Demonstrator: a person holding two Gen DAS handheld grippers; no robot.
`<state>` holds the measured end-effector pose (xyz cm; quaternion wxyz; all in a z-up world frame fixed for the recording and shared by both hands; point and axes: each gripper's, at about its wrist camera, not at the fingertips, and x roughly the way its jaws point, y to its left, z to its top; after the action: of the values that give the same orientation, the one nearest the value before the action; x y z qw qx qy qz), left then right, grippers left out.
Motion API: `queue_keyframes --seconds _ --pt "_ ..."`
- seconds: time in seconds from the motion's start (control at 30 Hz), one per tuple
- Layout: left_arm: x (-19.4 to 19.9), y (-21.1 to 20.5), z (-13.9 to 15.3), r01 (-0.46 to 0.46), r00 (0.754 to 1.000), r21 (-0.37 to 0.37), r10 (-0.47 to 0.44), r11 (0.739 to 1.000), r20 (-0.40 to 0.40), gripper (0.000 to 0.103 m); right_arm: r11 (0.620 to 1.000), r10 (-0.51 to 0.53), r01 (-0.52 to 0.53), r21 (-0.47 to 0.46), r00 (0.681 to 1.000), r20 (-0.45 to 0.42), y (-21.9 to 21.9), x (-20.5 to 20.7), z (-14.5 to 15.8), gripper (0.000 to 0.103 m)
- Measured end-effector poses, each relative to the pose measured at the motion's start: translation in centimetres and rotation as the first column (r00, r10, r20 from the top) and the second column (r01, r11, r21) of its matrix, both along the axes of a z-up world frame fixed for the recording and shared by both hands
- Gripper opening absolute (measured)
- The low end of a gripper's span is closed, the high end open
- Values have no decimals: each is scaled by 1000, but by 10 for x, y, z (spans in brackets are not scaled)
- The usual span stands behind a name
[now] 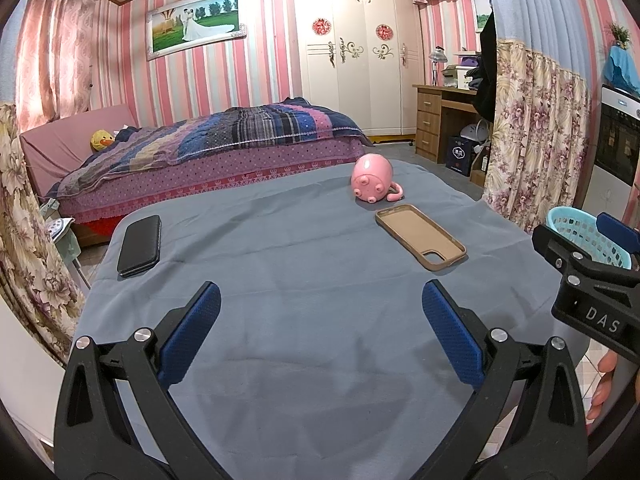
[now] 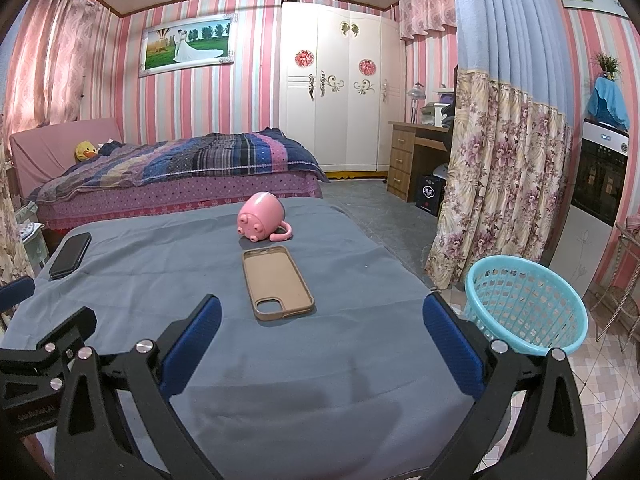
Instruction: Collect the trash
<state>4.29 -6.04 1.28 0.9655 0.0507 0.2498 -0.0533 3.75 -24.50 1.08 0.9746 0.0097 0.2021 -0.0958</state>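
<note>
A table under a grey-blue cloth [image 1: 280, 280] [image 2: 340, 280] holds a tan phone case [image 1: 420, 236] [image 2: 277, 283], hollow side up. Behind it a pink pig mug [image 1: 373, 176] [image 2: 262, 218] lies on its side, and a black phone [image 1: 140, 245] [image 2: 71, 255] lies at the left edge. A light blue mesh basket [image 2: 524, 304] [image 1: 584, 236] stands on the floor off the table's right edge. My left gripper [image 1: 320, 328] is open and empty over the near cloth. My right gripper [image 2: 322, 336] is open and empty, just short of the phone case.
A bed [image 1: 224, 148] with a striped quilt stands beyond the table. A floral curtain [image 2: 500, 184] hangs to the right behind the basket. A wooden desk [image 2: 416, 156] and a white wardrobe [image 2: 340, 100] stand at the back. The floor at right is tiled.
</note>
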Motion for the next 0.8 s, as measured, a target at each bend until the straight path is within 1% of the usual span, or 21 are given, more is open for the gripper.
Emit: queue_keyframes --seconds 0.8 --pt "-2 -1 1 -7 1000 1 7 1000 0 97 1000 0 0 -1 1000 0 0 0 0 98"
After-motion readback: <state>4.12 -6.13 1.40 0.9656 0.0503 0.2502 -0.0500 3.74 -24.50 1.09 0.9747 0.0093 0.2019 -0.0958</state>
